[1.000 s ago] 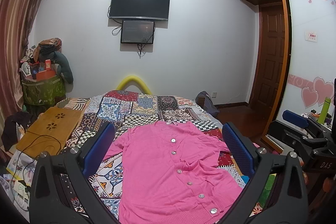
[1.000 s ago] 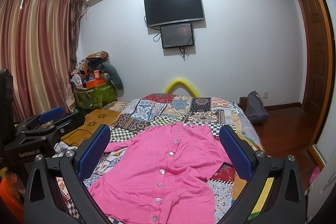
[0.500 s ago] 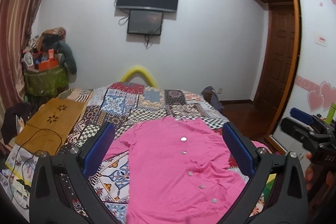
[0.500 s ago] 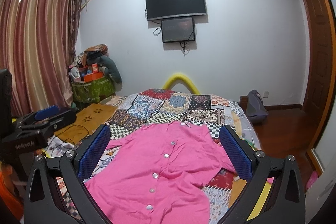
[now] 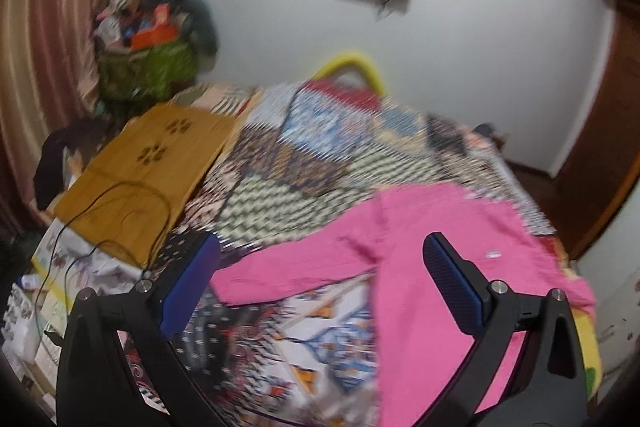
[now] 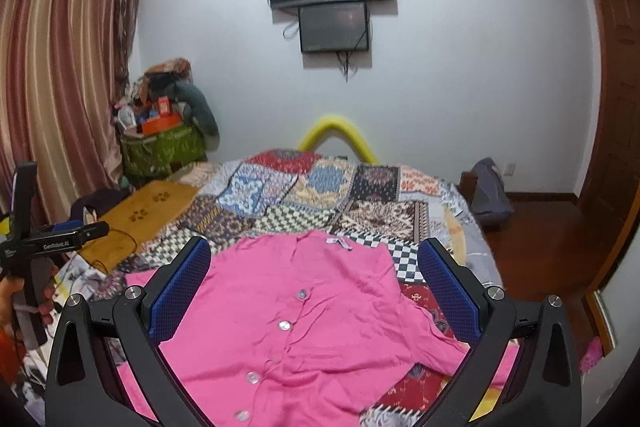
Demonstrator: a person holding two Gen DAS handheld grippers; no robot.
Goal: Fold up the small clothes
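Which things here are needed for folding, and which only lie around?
Needed: pink cardigan; left claw, open; right claw, open; patchwork bedspread.
Lying around: wooden lap desk; black cable; green basket; grey backpack.

1. The left tongs (image 5: 320, 279) have swung toward the left side of the bed (image 5: 304, 163) and tipped downward; their view is now blurred.
2. In the left wrist view the pink cardigan (image 5: 452, 239) has shifted from between the fingers to the right, its sleeve now lying between them.
3. The right tongs (image 6: 314, 287) have moved closer over the cardigan's buttoned front.
4. The left tongs sit higher at the right wrist view's left edge.
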